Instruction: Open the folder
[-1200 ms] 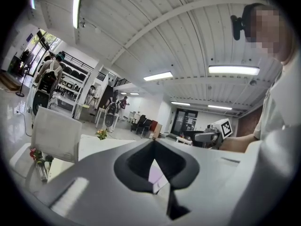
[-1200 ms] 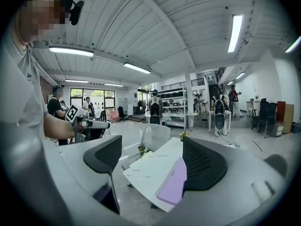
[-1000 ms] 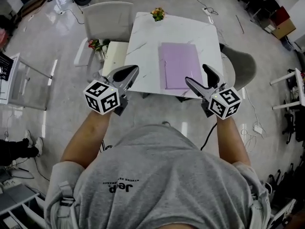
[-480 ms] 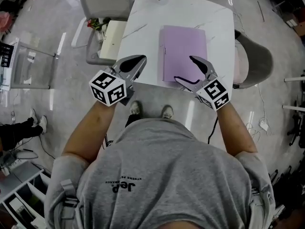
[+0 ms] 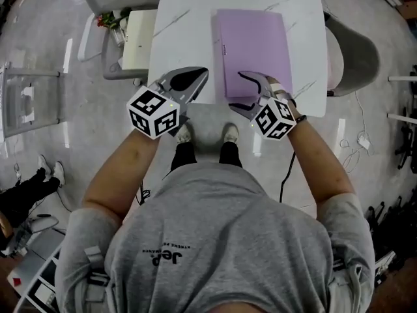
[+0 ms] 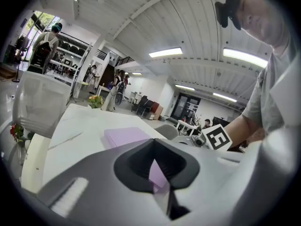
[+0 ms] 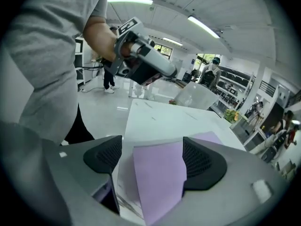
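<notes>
Folder (image 5: 255,44) lies closed on the tabletop (image 5: 182,25), its near edge between the spread jaws of the released right claw (image 5: 236,90). Left claw (image 5: 203,74), clenched empty, hangs with the folder off to its right.

The lilac folder (image 5: 255,47) looks matt and smooth, the white marble-veined table (image 5: 186,25) glossy; the right gripper (image 7: 153,161) is smooth grey plastic with ribbed black pads (image 7: 202,161)

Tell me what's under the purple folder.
The folder lies closed on the white table, which shows around it. The patch directly beneath, and any contents, are covered.
</notes>
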